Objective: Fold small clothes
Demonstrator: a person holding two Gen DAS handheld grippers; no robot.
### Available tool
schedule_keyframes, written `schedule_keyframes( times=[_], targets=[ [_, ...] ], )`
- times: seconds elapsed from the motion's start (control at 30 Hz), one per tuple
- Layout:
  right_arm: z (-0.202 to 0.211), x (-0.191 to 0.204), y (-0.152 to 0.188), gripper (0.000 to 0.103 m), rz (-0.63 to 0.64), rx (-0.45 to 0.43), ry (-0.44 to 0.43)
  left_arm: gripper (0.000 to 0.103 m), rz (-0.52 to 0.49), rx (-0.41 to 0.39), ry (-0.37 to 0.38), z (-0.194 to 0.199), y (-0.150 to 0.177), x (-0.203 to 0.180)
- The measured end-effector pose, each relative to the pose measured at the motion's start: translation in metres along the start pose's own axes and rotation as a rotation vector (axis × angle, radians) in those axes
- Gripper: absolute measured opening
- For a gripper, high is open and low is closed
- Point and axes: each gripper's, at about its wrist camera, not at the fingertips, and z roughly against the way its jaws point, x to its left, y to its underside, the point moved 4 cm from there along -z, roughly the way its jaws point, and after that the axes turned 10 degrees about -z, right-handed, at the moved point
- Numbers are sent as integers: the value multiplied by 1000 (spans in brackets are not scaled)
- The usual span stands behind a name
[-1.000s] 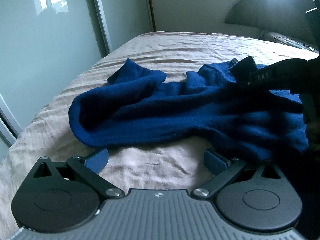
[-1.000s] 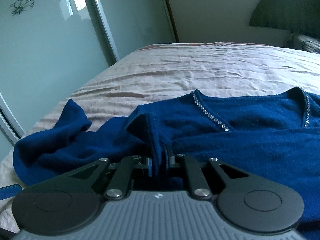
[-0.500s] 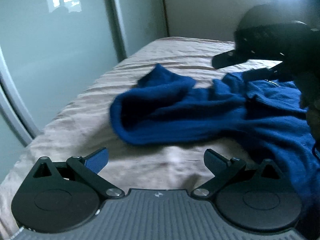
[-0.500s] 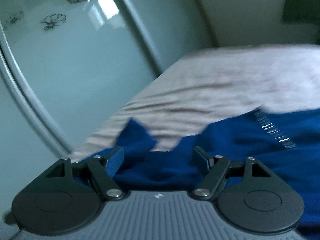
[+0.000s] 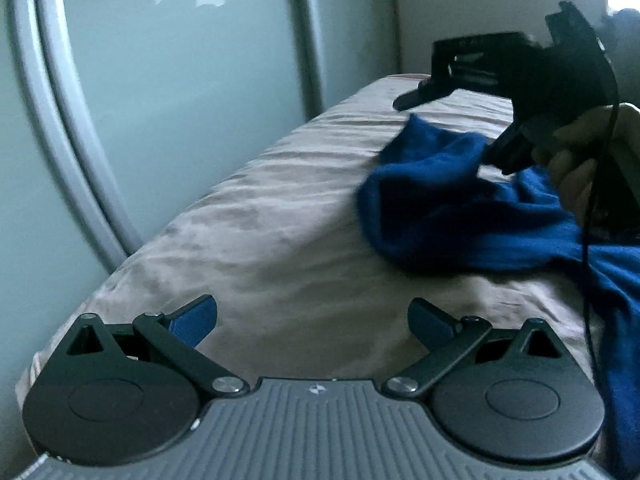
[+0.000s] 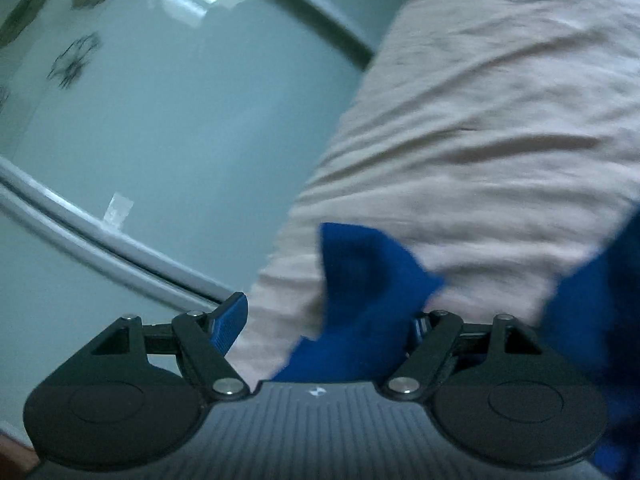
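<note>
A dark blue knitted top [image 5: 460,208] lies rumpled on the beige bed sheet [image 5: 288,216], its sleeve end pointing left. My left gripper [image 5: 314,318] is open and empty, hovering over bare sheet to the near left of the sleeve. My right gripper [image 5: 448,120] shows in the left wrist view as a black tool above the sleeve end. In the right wrist view the right gripper [image 6: 328,320] is open, with the sleeve cuff [image 6: 368,280] lying between its fingers, apart from the left pad. The rest of the top is out of view.
A pale green glass sliding wardrobe door [image 5: 168,80] with a grey frame runs along the bed's left side. The bed's left edge [image 5: 132,260] lies close to my left gripper. A flower pattern marks the glass [image 6: 72,60].
My right gripper let go of the shoulder fold, opened, and swung left over the sleeve cuff. My left gripper drew back to the left, still open.
</note>
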Motion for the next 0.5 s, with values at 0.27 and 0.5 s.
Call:
schedule_keyframes(
  times=[0.27,0.5],
  targets=[
    [-38,75,14,77,166,105,-137,103,44,17,8,3,8,11],
    [-47,162,35,90,380,244,-446,103,106,27,-14,6,10,20]
  ],
)
